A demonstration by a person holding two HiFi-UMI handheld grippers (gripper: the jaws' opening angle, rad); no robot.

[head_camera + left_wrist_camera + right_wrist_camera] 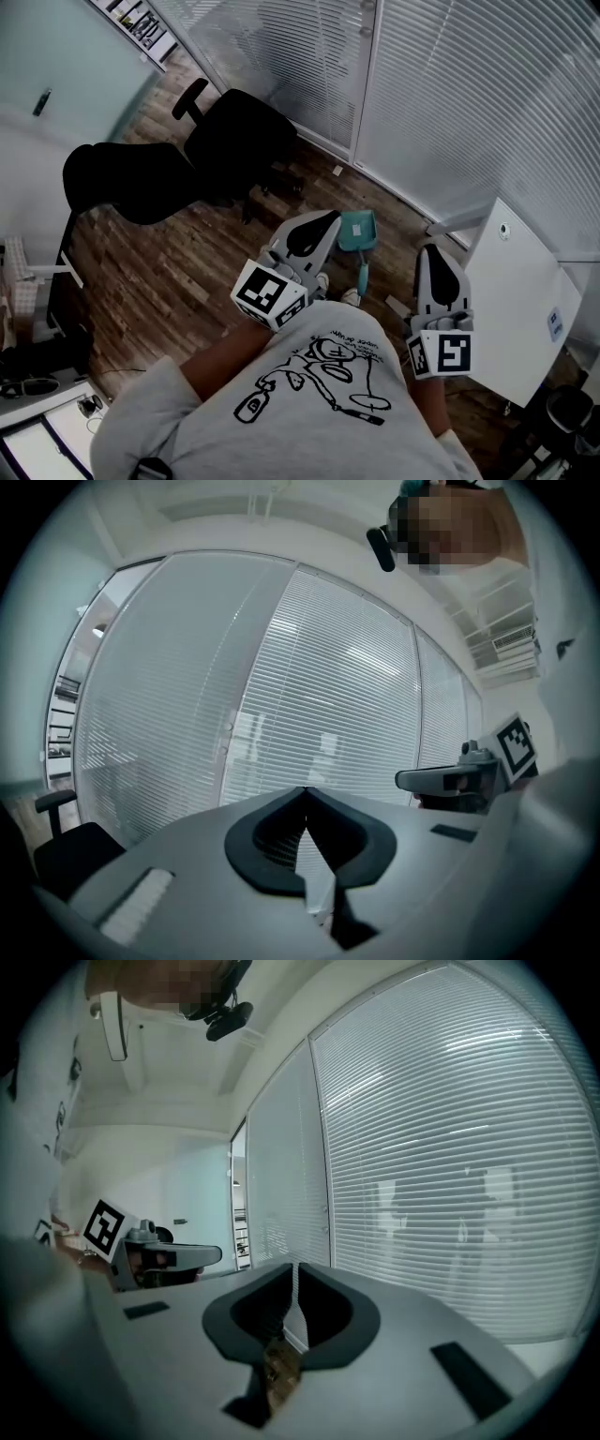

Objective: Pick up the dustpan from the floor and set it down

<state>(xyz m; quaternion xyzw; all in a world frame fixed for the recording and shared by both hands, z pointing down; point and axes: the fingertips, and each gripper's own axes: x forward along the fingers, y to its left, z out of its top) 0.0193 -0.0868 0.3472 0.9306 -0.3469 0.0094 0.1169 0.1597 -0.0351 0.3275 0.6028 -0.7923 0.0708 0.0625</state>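
Observation:
A teal dustpan [357, 231] lies on the wooden floor by the blinds, its handle [362, 277] pointing back toward me. My left gripper [319, 223] is held well above the floor, just left of the pan in the head view, jaws shut on nothing. My right gripper [441, 261] is raised to the pan's right, also shut and empty. In the left gripper view the left gripper [305, 794] points roughly level at the blinds, with the right gripper [469, 775] at its side. The right gripper [294, 1269] likewise faces blinds, the left gripper [155, 1252] beside it.
Two black office chairs [225, 141] stand to the left on the wooden floor [169, 281]. A white cabinet [520, 291] stands at the right. Blind-covered glass walls [450, 103] run along the back. A desk edge with cables [37, 394] is at the lower left.

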